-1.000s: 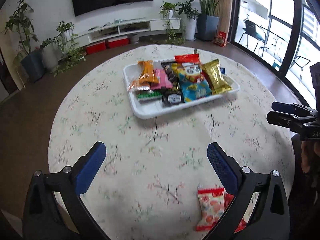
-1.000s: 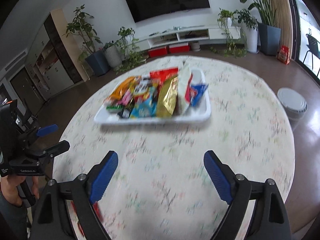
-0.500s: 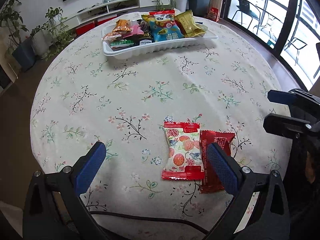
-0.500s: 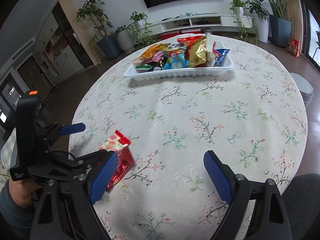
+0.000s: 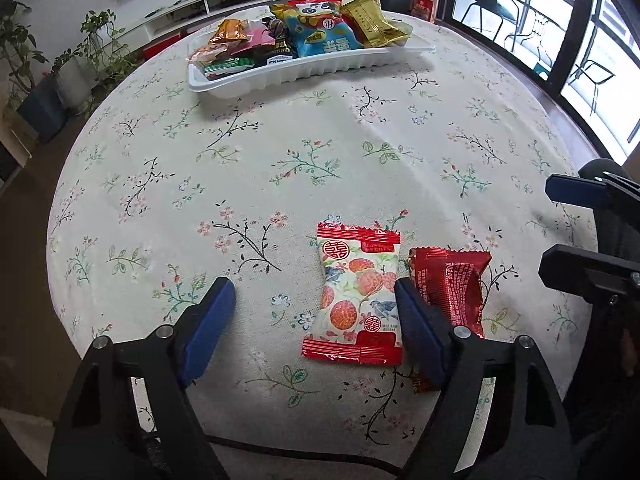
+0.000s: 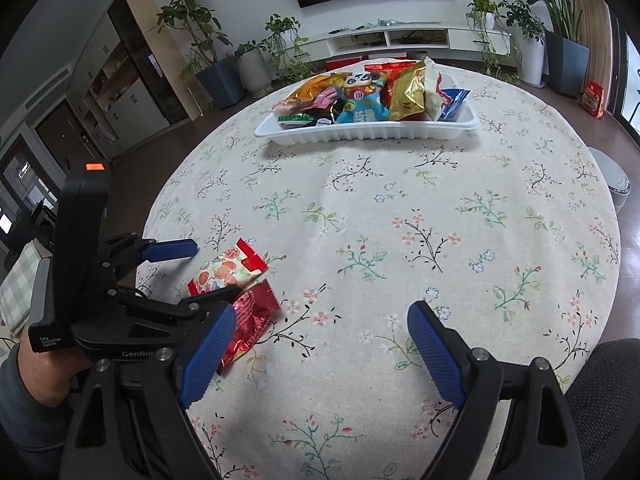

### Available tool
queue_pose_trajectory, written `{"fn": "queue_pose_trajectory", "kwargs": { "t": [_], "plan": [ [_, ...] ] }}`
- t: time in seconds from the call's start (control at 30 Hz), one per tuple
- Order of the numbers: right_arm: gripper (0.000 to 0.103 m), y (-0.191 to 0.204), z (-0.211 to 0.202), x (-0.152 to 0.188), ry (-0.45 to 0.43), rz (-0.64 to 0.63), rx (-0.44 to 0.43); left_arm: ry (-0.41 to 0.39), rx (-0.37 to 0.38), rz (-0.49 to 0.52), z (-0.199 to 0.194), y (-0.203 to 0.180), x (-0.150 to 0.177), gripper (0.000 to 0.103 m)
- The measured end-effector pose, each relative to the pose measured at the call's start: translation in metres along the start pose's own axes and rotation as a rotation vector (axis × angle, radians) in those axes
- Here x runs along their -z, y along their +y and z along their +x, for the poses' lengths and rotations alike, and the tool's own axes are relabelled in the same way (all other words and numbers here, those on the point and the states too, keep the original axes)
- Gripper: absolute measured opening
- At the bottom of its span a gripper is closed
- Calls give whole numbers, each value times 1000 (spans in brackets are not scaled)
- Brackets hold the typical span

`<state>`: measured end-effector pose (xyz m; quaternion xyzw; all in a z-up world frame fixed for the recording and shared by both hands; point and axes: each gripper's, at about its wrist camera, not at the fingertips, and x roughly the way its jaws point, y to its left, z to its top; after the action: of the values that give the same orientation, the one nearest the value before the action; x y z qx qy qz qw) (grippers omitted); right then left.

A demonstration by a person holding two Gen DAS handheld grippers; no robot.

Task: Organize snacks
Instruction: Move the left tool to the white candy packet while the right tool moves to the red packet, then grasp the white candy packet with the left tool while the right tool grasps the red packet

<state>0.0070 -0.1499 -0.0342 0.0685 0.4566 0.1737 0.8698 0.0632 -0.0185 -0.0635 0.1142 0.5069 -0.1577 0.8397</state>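
1. Nearest the camera, the left gripper [image 5: 312, 320] hangs over the table edge farthest from the white tray [image 5: 320, 72]. Its jaws are closing, and the fruit-print packet [image 5: 358, 294] lies between them, against the right pad; the left pad stands apart from it, so nothing is pinched yet.
2. Just beside that packet, on the side away from the gripper's left pad, lies the red foil packet [image 5: 452, 284], partly under the right finger.
3. The right gripper [image 6: 320, 348] hovers spread and empty over the flowered tablecloth [image 6: 400, 208], just beside the red foil packet, also far from the tray.
4. Between these two packets and the tray, the cloth carries no other snack.
5. Farthest off, the tray already holds a full heap of snacks. Judging by this, most of the sorting is done; two packets remain to be carried to the tray.
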Motion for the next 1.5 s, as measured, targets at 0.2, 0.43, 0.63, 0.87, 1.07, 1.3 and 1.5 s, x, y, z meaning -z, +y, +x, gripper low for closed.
{"fn": "queue_pose_trajectory", "kwargs": {
  "t": [0.2, 0.43, 0.63, 0.87, 1.07, 1.3, 1.5],
  "plan": [
    [90, 1, 0, 0, 1, -5, 8, -3, 41, 25, 0, -5, -5, 49],
    [90, 7, 3, 1, 7, -20, 4, -16, 48, 30, -6, -2, 0, 34],
    [90, 30, 10, 4, 47, -38, -7, -54, 56, -23, -18, 13, 15, 33],
    [83, 55, 42, 8, 154, -43, 12, -97, 67, -85, -27, 28, 24, 33],
    [71, 69, 55, 7, 138, -132, 88, -104, 86, -97, -24, 29, 26, 33],
    [49, 61, 55, -2, 126, -198, 138, -110, 91, -104, -25, 30, 28, 33],
    [49, 51, 57, -7, 135, -189, 134, -102, 95, -98, -22, 26, 25, 33]
  ]
}}
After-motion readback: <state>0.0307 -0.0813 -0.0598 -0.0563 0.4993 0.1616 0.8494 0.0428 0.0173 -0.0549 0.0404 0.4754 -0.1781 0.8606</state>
